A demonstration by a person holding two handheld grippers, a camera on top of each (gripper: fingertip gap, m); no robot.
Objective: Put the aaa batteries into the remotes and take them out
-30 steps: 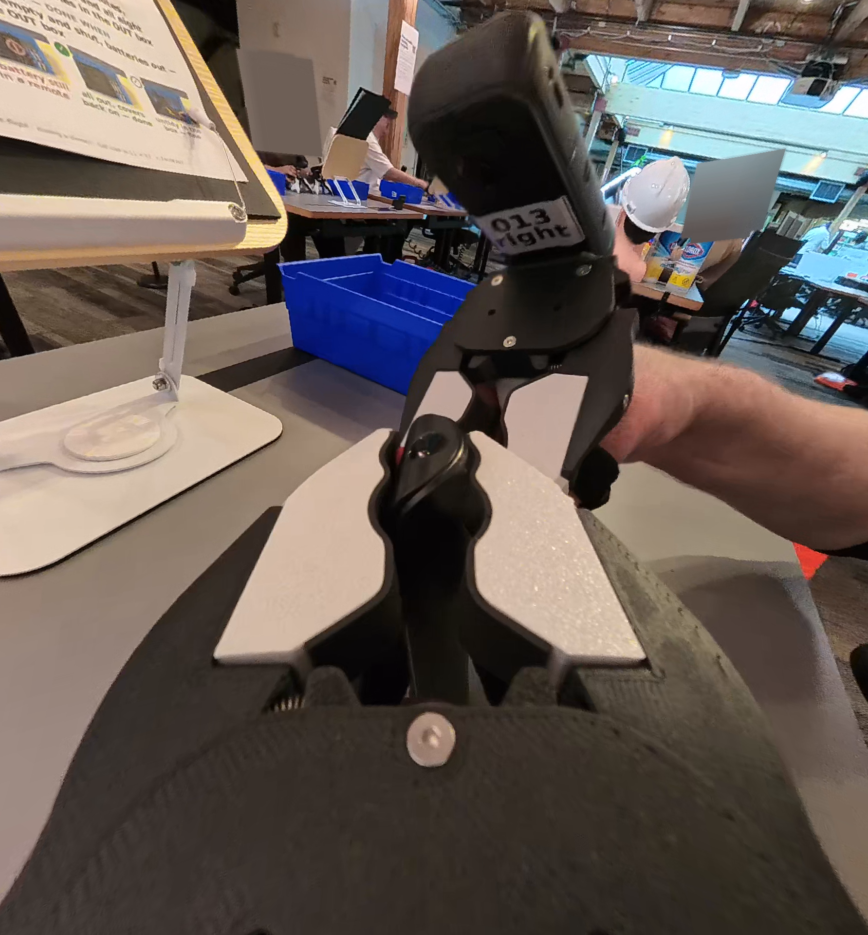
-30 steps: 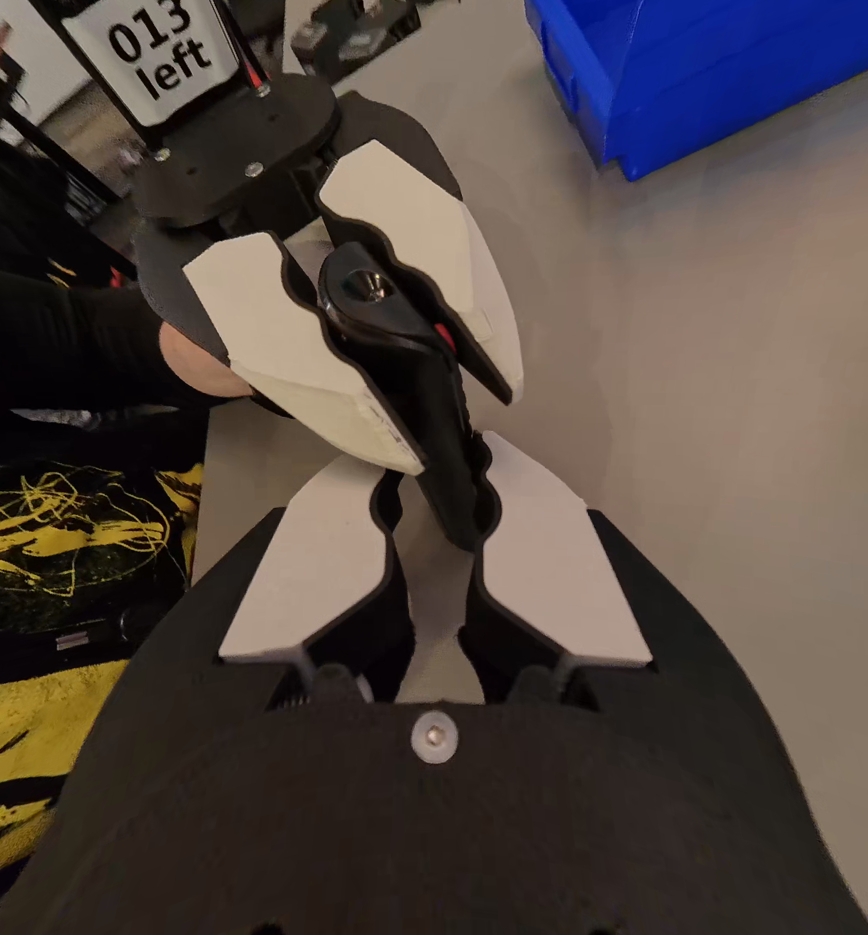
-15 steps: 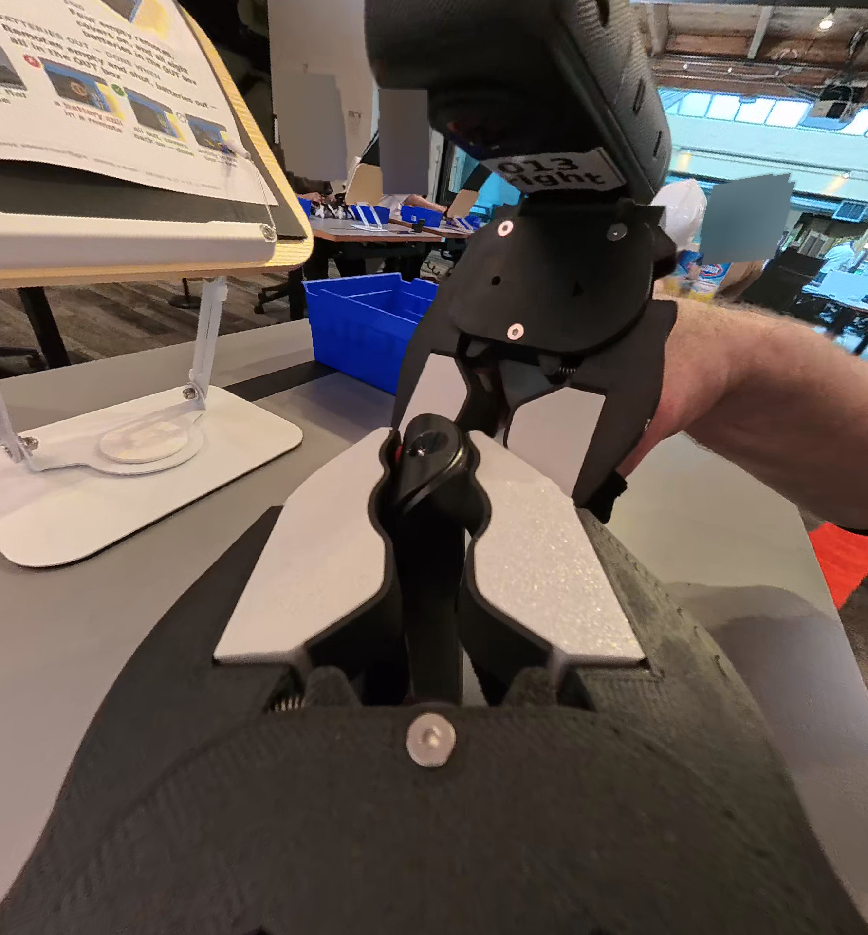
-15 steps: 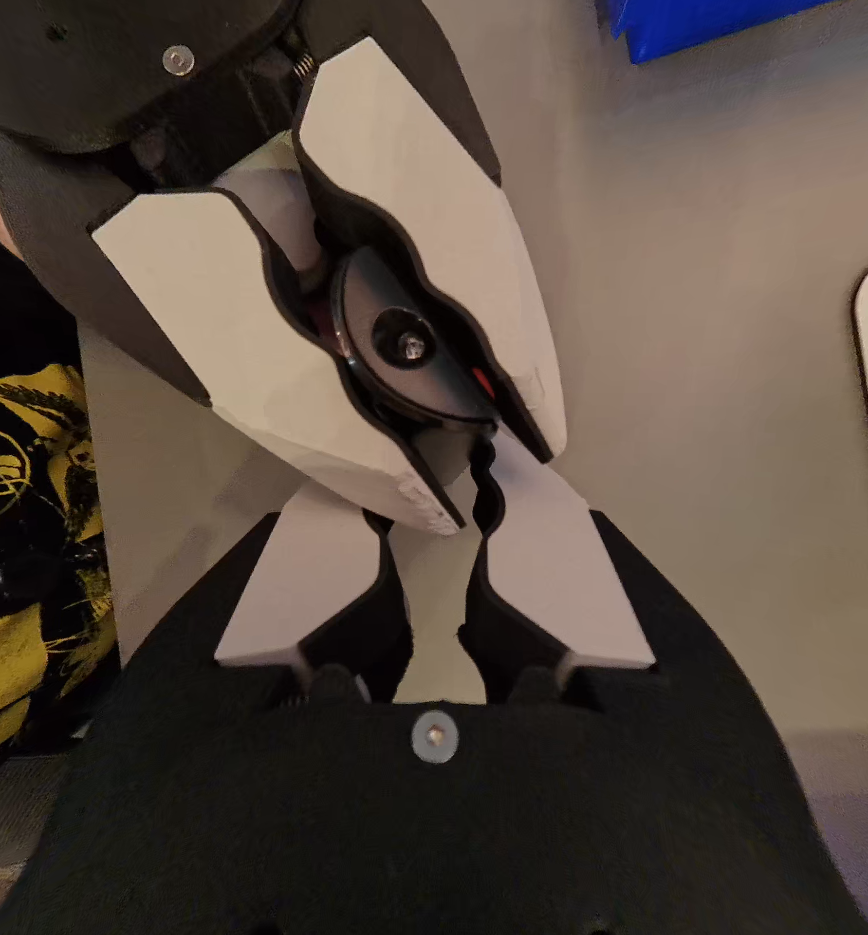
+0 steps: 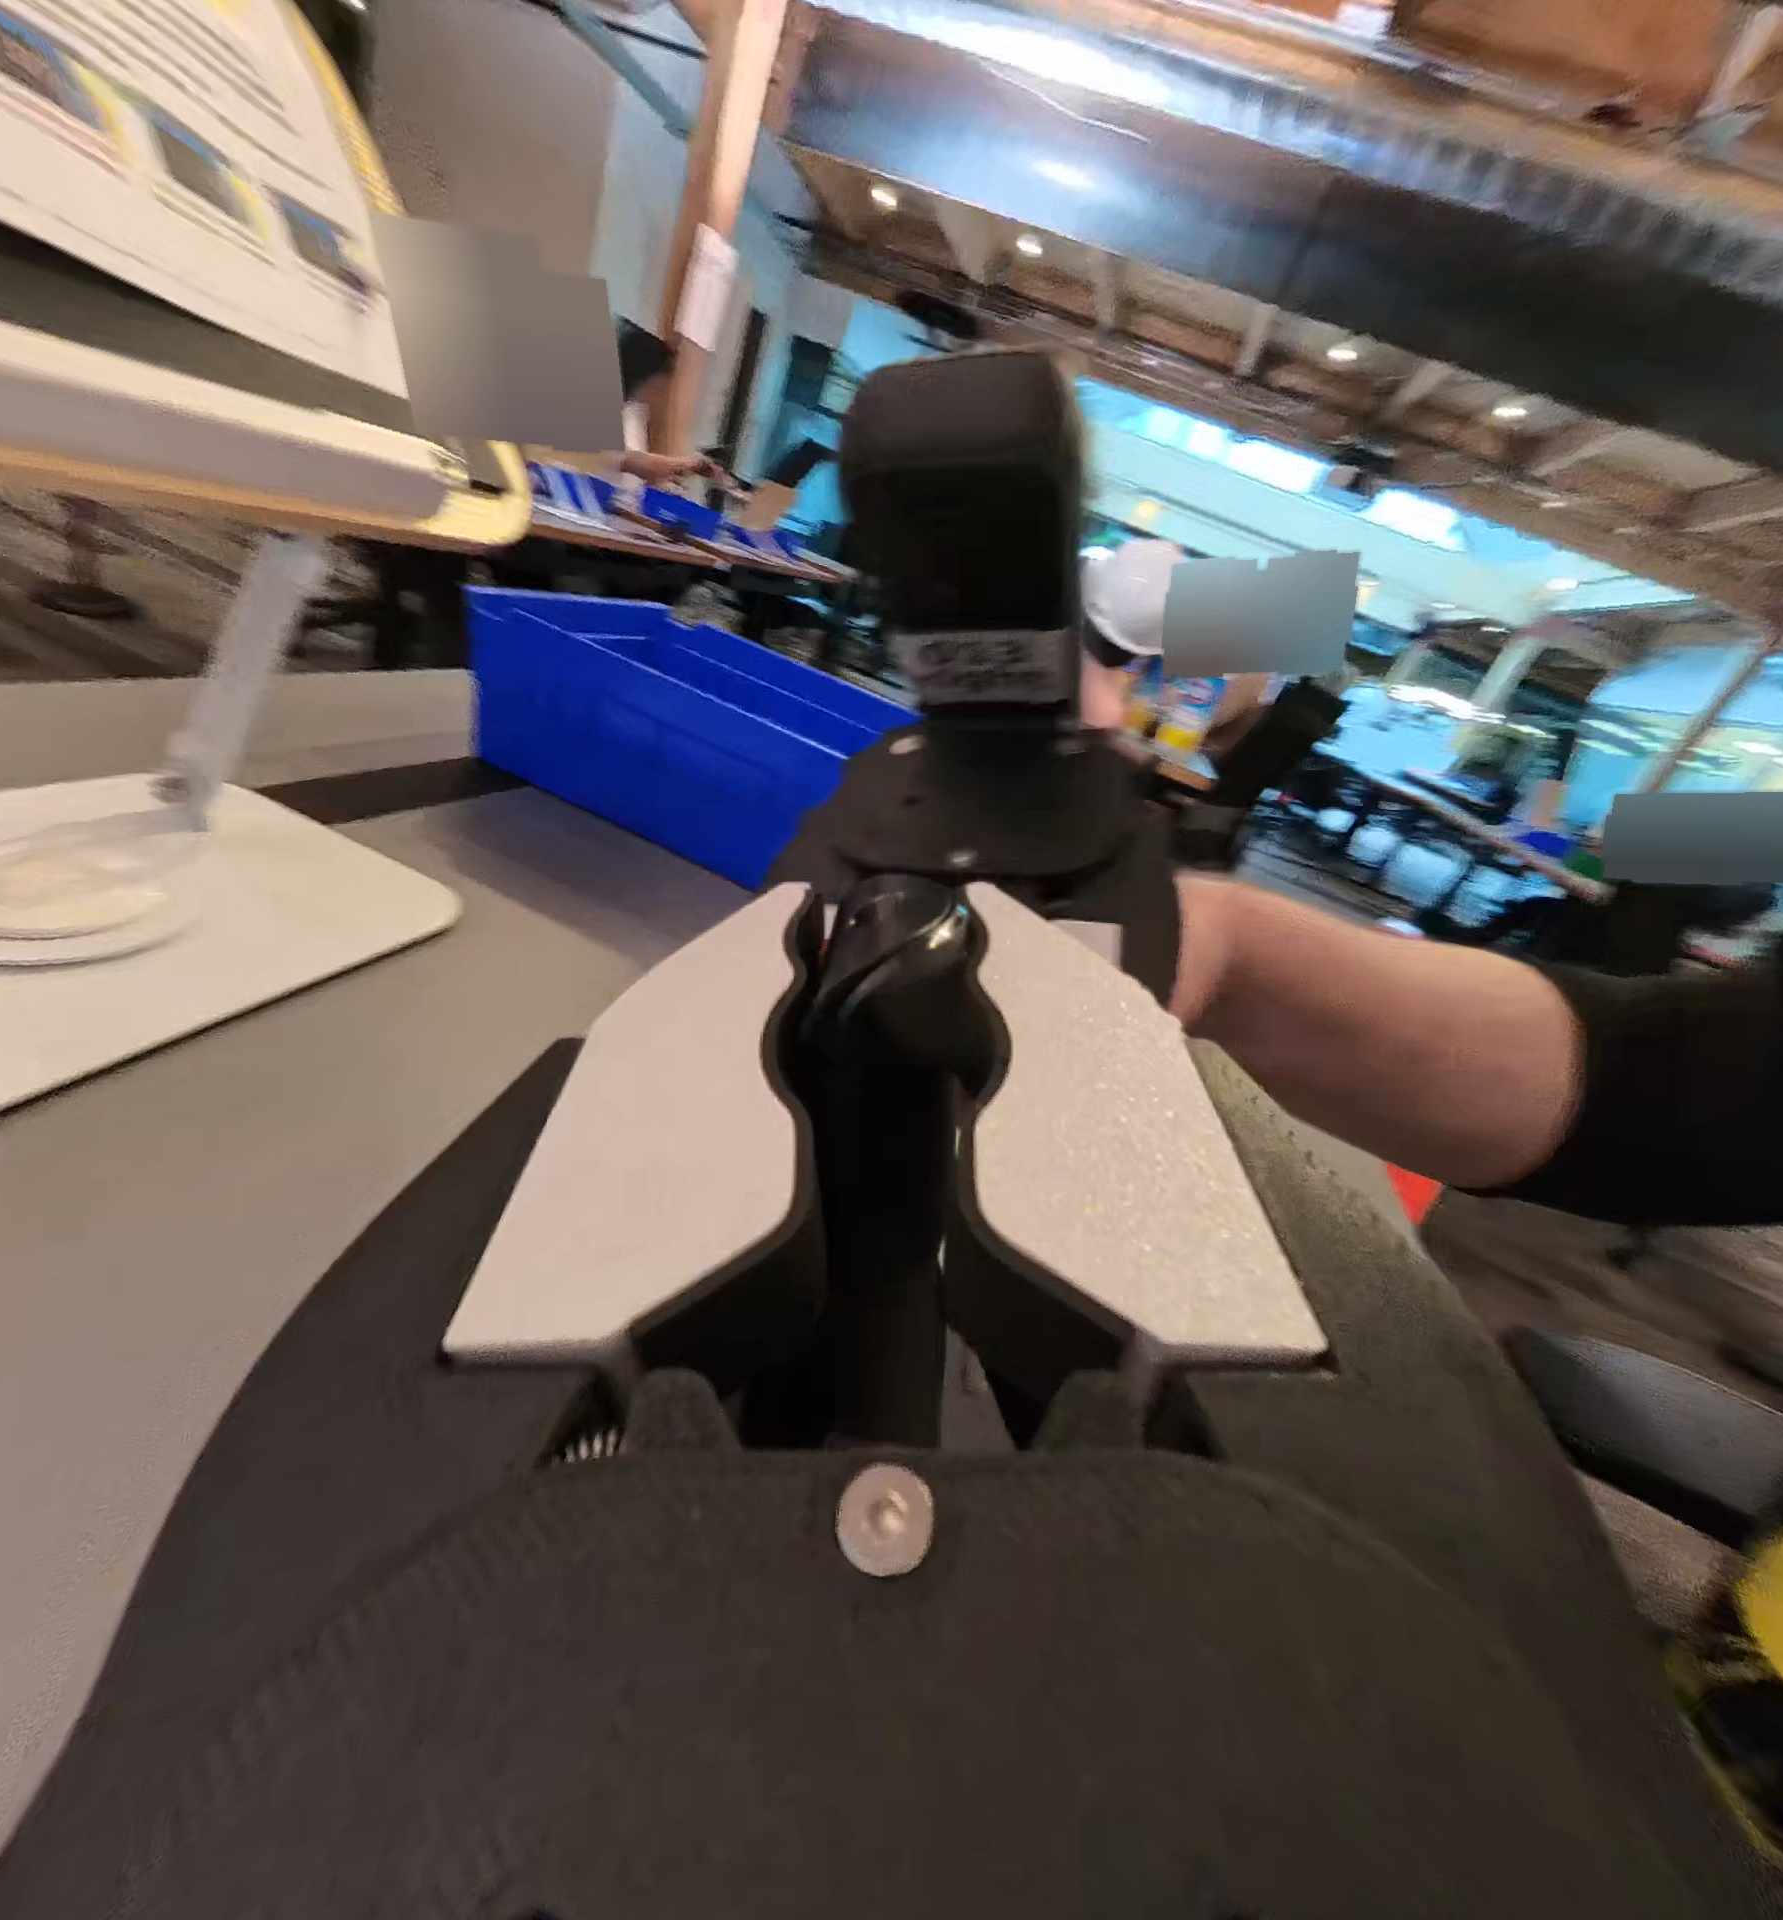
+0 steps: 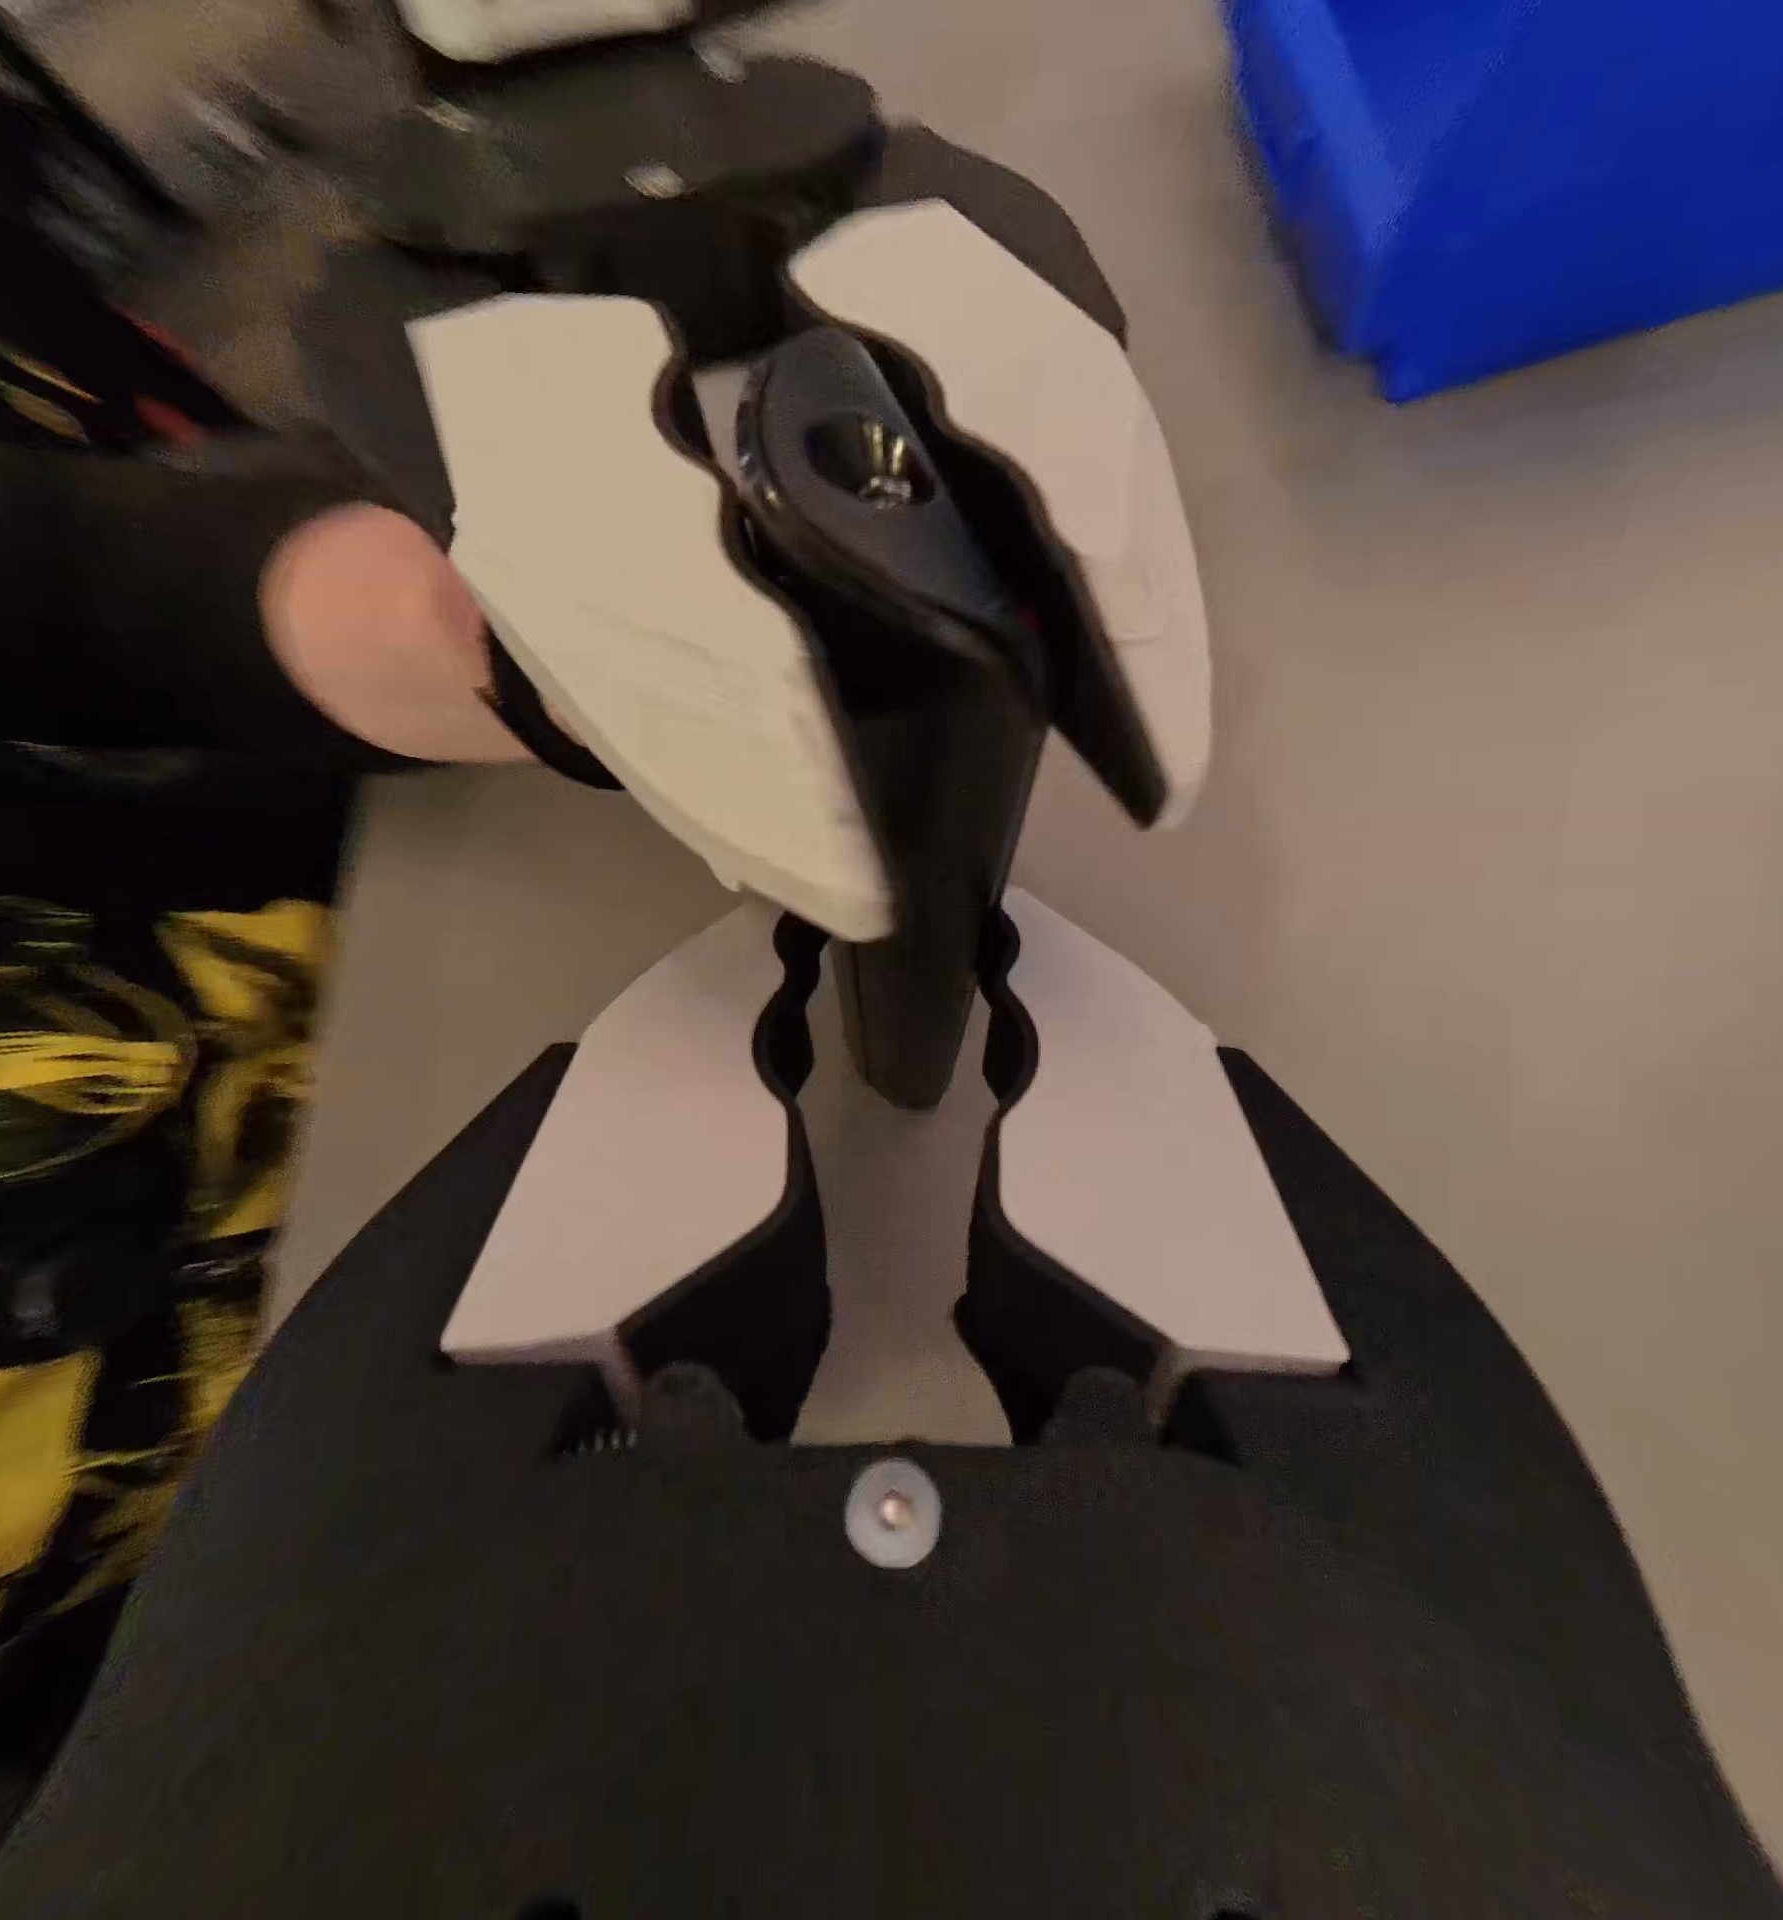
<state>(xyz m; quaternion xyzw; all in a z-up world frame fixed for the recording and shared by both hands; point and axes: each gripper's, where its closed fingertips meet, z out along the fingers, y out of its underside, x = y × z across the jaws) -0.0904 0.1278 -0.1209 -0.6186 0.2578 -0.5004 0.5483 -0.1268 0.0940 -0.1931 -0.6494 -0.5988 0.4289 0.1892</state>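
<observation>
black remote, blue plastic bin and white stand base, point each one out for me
black remote [image 6: 928, 790]: right wrist view, its long side
blue plastic bin [image 5: 658, 727]: left wrist view, front wall
white stand base [image 5: 274, 935]: left wrist view, bare plate

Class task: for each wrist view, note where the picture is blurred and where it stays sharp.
Left wrist view: the stand, blue bin and hall smear with motion blur; the left claw stays sharp. Right wrist view: the sleeve and yellow-black fabric streak; the remote is softer.

The big room is bright, with daylight coming through far windows [image 5: 1230, 468] and small ceiling lamps [image 5: 1022, 244] glowing. Both pictures are smeary from motion. The paper stand [image 5: 191, 862] on the left looks fuzzy. Straight lines bend near the edges. The right wrist view is dimmer, and its blue bin [image 6: 1541, 187] is soft.
</observation>
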